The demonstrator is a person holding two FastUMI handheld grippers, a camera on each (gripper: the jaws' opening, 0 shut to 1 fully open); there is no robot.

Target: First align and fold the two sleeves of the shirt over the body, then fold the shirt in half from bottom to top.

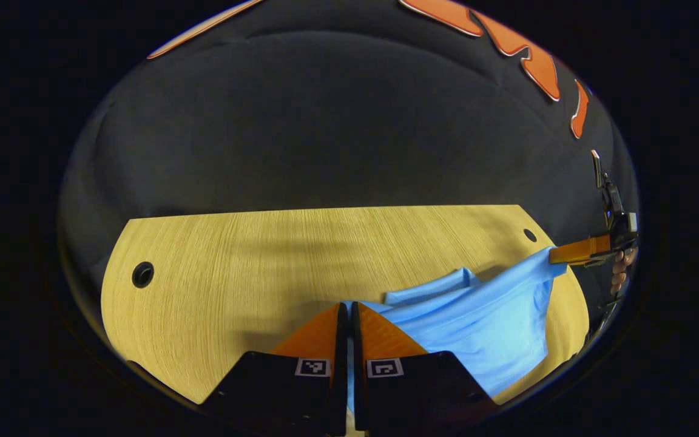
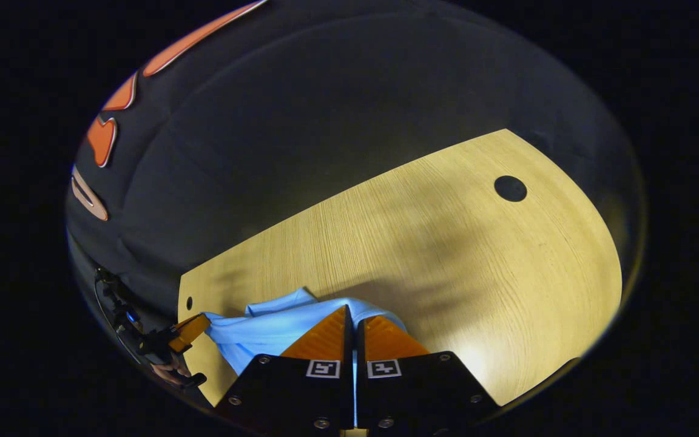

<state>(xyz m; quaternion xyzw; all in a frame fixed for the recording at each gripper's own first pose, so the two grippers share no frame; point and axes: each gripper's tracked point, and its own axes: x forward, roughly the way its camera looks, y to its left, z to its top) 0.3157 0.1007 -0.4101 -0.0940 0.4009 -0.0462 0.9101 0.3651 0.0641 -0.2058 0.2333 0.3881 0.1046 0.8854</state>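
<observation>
- Your left gripper [image 1: 347, 311] sits at the bottom of the left gripper view, jaws drawn nearly together with only a thin slit between them, and a strip of the blue shirt [image 1: 477, 321] shows in that slit, so both fingers pinch the cloth.
- From those fingers the shirt runs off to the right across the wooden table [image 1: 252, 261], bunched and lifted rather than flat, with one fold standing up behind the main sheet.
- At the far right of that view, your right gripper [image 1: 553, 255] grips the shirt's other end above the table's right edge, and the hand [image 1: 621, 270] holding it shows just behind.
- In the right gripper view, your left gripper [image 2: 204, 320] is far to the left at the table's edge, its fingers touching the shirt's [image 2: 264, 331] end, near a small hole [image 2: 189, 303] in the tabletop.
- Stretched between the two grippers, the shirt hangs in a narrow gathered band, low over the table [image 2: 446, 243].
- Your right gripper [image 2: 354, 315] is at the bottom centre, jaws narrow and clamped on blue cloth that shows in the gap.
- To the right, a dark round hole [image 2: 510, 189] marks the wood.
</observation>
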